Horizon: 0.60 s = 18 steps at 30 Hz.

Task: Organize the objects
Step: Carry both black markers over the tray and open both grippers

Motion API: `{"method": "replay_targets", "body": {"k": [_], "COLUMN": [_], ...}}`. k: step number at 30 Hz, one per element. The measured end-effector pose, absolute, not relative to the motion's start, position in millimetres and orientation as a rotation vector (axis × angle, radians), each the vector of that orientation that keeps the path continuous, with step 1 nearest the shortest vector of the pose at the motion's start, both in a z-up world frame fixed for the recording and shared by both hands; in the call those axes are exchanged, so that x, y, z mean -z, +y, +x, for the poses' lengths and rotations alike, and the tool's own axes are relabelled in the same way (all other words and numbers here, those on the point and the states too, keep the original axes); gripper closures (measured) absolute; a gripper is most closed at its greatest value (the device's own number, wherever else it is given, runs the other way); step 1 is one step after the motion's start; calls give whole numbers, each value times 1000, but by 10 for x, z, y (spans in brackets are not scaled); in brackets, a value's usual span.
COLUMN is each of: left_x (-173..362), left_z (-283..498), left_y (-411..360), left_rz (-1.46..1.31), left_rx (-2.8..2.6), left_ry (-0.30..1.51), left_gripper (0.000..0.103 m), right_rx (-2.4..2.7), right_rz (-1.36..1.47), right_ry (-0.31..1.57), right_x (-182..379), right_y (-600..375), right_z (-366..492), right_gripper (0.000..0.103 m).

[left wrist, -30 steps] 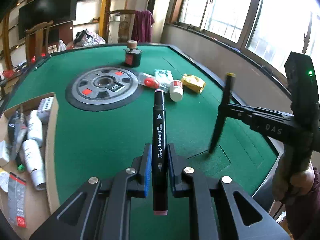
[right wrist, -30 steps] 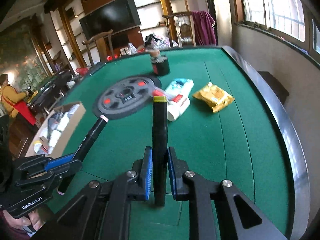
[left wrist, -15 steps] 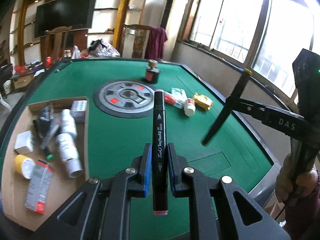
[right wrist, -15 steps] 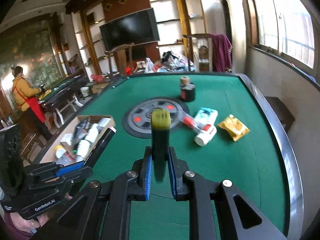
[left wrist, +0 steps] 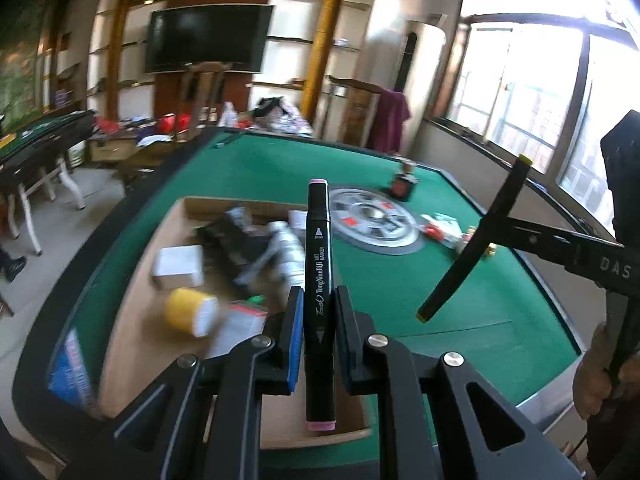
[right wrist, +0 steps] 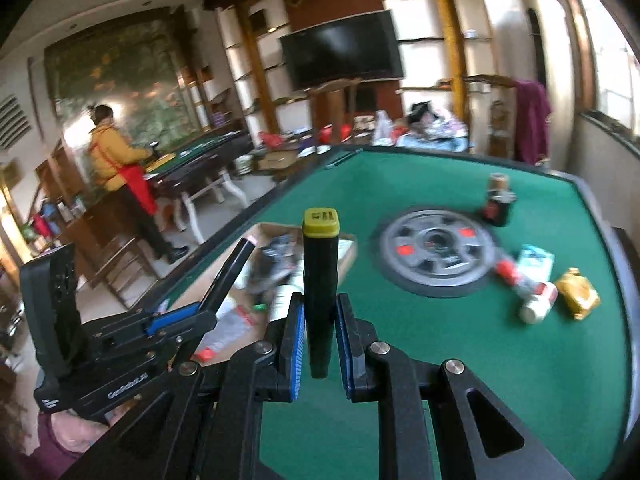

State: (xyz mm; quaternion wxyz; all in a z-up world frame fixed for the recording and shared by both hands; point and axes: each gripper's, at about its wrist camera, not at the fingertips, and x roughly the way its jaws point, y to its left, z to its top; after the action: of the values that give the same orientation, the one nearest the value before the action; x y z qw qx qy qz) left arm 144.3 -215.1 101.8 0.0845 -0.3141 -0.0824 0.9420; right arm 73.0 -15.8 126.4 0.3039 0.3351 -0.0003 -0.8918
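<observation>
Item: two markers, one per hand. My left gripper [left wrist: 316, 344] is clenched on the pink marker [left wrist: 318, 280], long axis upright in frame; box [left wrist: 132, 300] lies lower left, nearer this hand. My right gripper [right wrist: 318, 344] clamps the yellow marker [right wrist: 320, 280]; box at centre left.

Cluttered box [left wrist: 132, 312] left; bare felt [left wrist: 480, 312] right.

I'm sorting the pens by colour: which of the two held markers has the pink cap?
The marker in the left claw: pink caps at both ends. The other marker, in the right claw, has a yellow cap.
</observation>
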Motion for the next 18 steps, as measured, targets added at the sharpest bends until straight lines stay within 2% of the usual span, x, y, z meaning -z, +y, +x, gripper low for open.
{"method": "replay_targets", "body": {"k": [12,18], "left_x": [-593,-434], "left_z": [1457,1343], "left_y": [-2938,-3052], "left_rz": [-1110,-1168], "left_rx": [-2861,-2843], "left_ry": [-392,-441], "left_gripper": [88,88], "right_rx": [2133,2086], "right_rz": [1014,1118], "right_ry": [106,76], "right_x": [-744,-475], "right_y": [-1138,-1300], "right_z": [524,255], "right_gripper": [86,86]}}
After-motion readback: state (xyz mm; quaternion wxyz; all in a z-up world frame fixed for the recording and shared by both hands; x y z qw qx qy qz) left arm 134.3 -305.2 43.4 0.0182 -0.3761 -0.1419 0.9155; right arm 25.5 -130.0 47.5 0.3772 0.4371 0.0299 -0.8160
